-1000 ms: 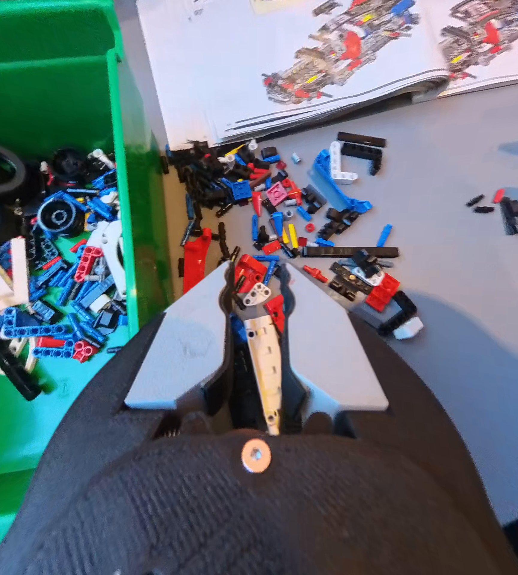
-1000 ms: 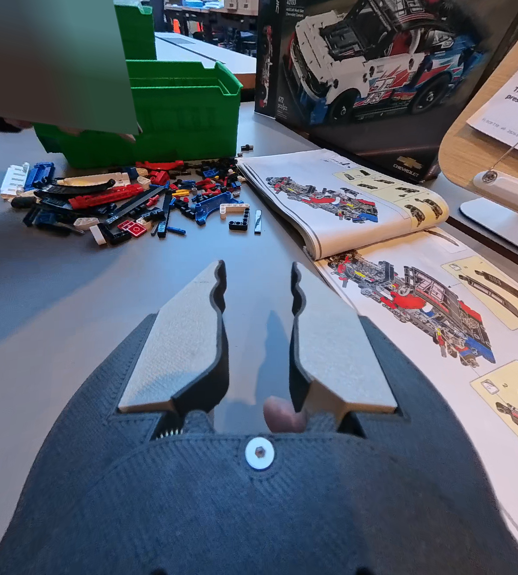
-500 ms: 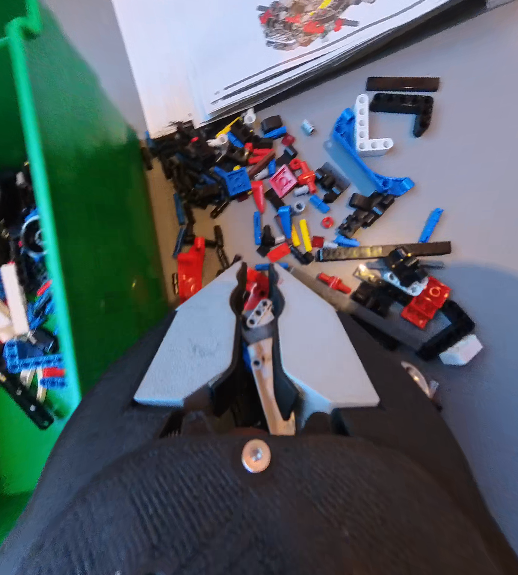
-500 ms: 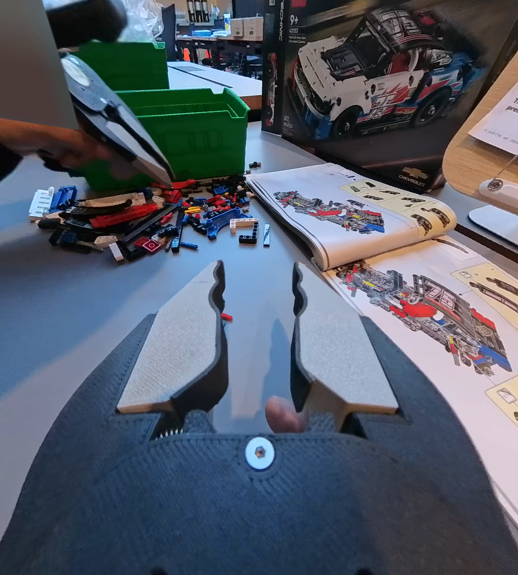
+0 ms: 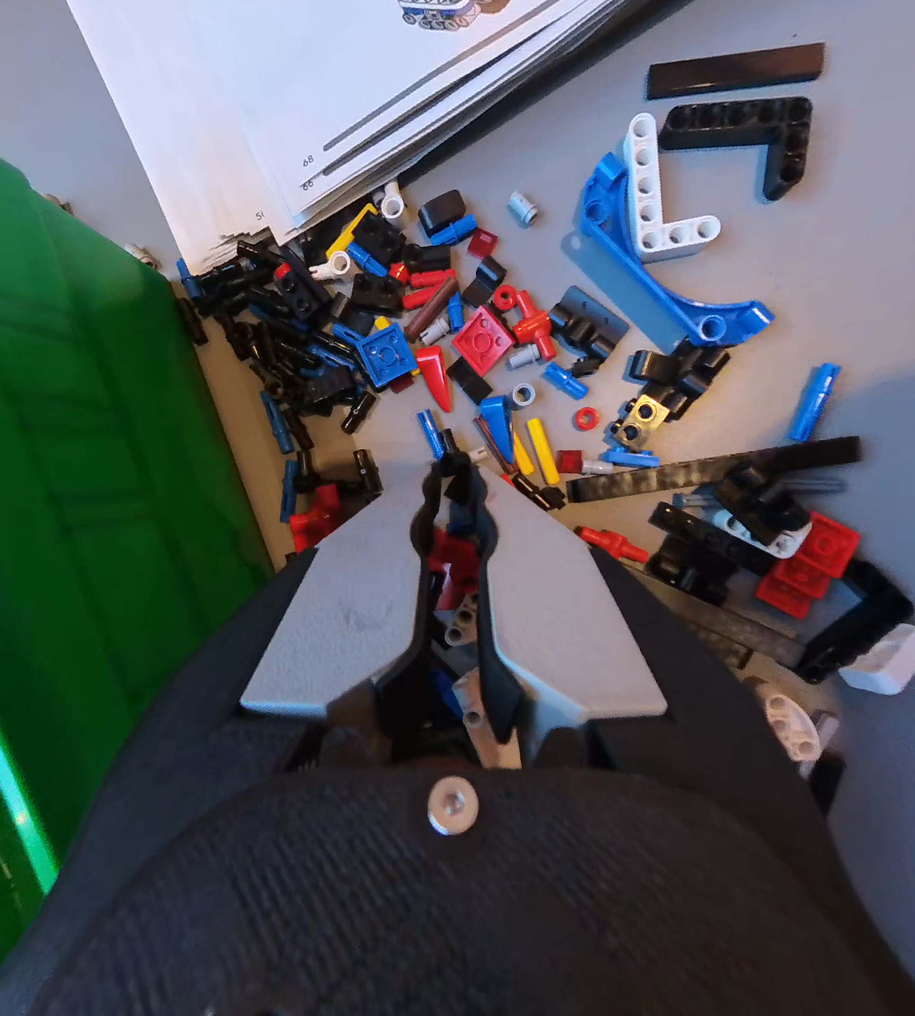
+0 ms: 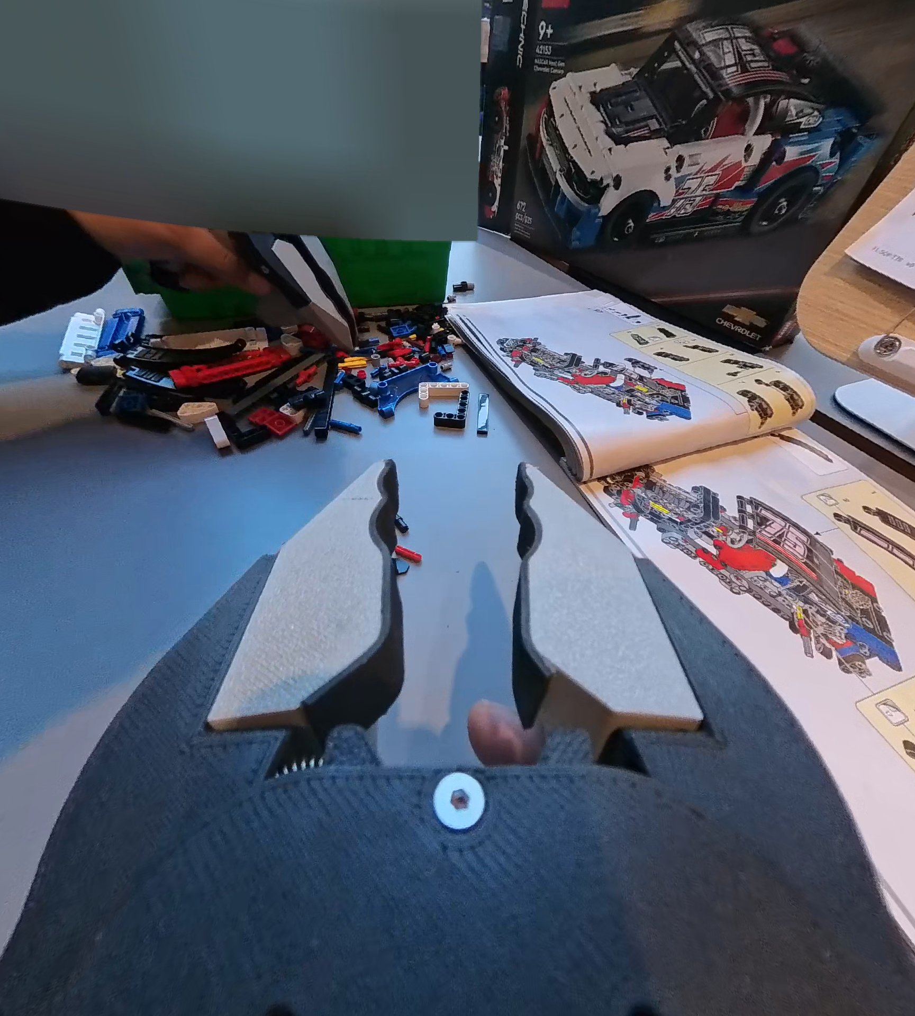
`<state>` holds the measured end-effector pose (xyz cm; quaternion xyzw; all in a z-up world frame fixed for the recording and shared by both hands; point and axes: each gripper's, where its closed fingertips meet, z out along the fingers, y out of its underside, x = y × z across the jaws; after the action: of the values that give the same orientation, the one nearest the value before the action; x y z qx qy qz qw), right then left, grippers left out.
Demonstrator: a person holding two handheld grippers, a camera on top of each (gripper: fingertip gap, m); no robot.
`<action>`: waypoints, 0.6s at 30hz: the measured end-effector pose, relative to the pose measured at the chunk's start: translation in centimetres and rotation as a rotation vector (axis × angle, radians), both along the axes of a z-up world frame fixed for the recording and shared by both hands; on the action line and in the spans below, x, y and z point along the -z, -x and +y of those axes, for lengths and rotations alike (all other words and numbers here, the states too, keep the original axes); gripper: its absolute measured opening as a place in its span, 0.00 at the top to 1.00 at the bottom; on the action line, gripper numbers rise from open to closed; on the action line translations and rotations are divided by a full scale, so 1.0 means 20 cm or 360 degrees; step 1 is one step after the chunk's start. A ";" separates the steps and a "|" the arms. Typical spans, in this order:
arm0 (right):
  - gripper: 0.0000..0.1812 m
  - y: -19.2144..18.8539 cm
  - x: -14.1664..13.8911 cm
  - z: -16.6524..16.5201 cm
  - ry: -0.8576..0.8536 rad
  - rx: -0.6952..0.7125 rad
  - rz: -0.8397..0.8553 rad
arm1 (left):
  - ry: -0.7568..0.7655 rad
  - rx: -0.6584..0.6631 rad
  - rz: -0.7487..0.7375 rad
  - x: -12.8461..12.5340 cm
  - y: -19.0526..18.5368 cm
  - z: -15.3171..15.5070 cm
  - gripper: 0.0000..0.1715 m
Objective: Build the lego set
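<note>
While right tongs (image 6: 455, 495) gape, left tongs (image 5: 456, 477) pinch black pin (image 5: 452, 460), lego pile (image 5: 477, 352).

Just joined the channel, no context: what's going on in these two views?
A person is building a Lego car set with two handheld tools. The left tool, nearly shut, reaches down into the scattered pile of small red, blue and black Lego pieces beside the green plastic bin; whether it grips anything is unclear. The right tool hangs open and empty above the grey table, next to the open paper instruction booklet.
</note>
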<state>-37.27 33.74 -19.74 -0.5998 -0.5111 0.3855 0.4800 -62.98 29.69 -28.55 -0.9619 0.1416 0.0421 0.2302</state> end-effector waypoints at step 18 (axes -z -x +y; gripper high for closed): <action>0.78 0.01 0.03 0.00 -0.0013 0.0000 -0.0050 | -0.0278 0.0421 -0.0310 -0.23 -0.55 0.02 0.96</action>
<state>-37.43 33.72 -20.43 -0.6039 -0.5202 0.3738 0.4743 -51.95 30.17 -23.95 -0.9107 0.2397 -0.0698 0.3291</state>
